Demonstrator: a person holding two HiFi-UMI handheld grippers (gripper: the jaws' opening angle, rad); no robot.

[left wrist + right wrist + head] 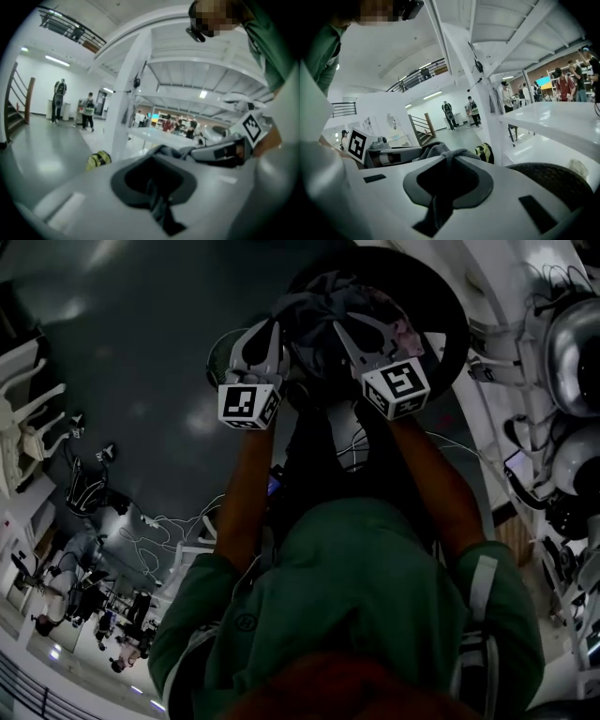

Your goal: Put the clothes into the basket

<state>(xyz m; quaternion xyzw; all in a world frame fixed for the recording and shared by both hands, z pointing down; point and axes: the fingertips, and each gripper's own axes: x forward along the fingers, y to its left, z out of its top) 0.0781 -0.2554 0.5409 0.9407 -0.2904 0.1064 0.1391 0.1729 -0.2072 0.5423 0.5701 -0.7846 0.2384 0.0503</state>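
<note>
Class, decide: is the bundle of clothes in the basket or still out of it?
Out: the left gripper and right gripper both clamp the clothes, bunched over the basket, not yet released.

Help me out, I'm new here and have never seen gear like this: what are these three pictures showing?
There is no robot here. A person in a green shirt holds a hand tool with two jaws in each hand. The head view comes from a camera on the person's head and looks steeply down. In it the left gripper shows at the left and the right gripper at the right. The other two pictures come from a camera riding on each gripper, looking along its jaws. Both pairs of jaws are shut on one dark grey garment, held over the round dark basket, which stands on the dark floor. Other people stand in the background.
</note>
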